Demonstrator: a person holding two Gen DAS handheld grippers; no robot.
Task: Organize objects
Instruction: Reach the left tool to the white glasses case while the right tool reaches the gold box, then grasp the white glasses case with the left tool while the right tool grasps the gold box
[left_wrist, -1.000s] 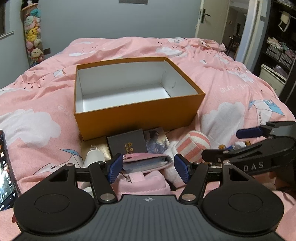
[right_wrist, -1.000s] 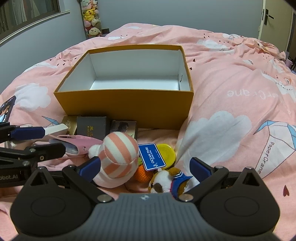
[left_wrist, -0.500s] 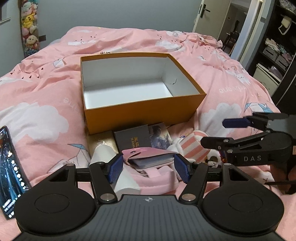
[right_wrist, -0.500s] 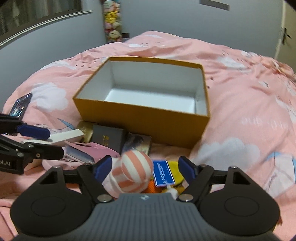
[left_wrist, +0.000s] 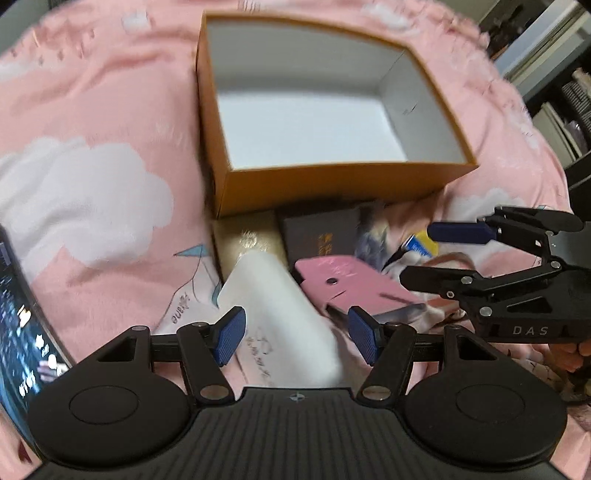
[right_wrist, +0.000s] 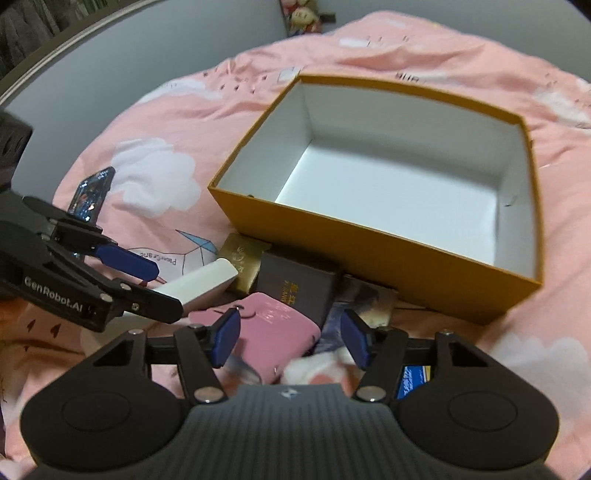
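Orange box (left_wrist: 332, 184) open-topped, clutter packed vs its near edge; L gripper (left_wrist: 295, 332) fingers released; R gripper (right_wrist: 291, 338) fingers released

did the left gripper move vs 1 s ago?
Yes. The left gripper has shifted leftward relative to the open orange cardboard box: its open jaws framed the pink wallet before and now straddle the white rectangular block.

Black left gripper (left_wrist: 296, 334), blue pads, silver screws, seemingly ribbed housing.
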